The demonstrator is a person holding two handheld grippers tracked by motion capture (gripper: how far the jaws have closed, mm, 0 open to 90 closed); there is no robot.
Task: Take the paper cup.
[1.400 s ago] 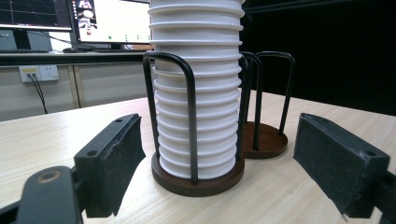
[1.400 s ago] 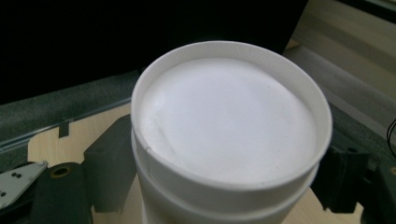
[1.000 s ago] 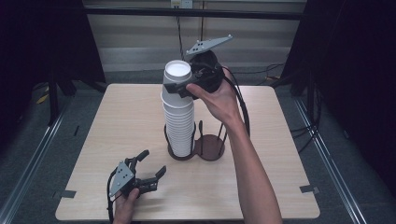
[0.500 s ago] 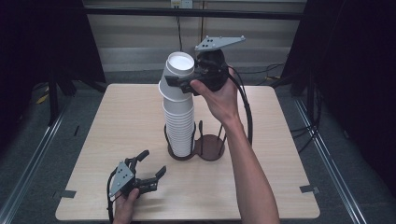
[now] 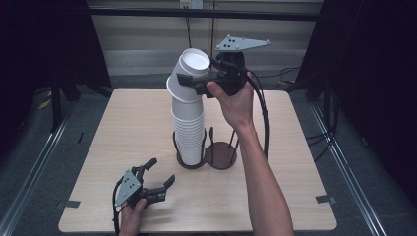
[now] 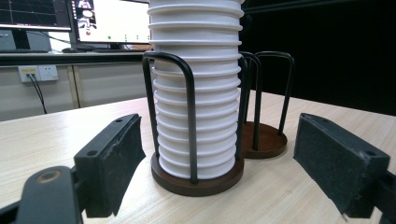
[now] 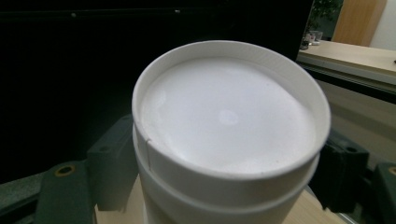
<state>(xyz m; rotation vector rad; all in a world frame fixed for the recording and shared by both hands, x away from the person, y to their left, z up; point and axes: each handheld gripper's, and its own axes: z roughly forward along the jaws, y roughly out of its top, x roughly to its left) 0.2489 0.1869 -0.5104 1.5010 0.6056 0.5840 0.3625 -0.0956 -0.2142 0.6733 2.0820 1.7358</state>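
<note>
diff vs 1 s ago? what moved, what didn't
The right gripper, its jaws having just closed further on the top cup, has tipped it up and rightward off the cup stack. Left gripper, open, and the holder stayed put.

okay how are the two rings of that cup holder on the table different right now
The left ring of the dark holder carries a tall stack of white cups; the right ring has only its brown base showing. The left ring's wire posts hug the cups; the right ring's posts stand free. Both share round bases, joined side by side on the table.
</note>
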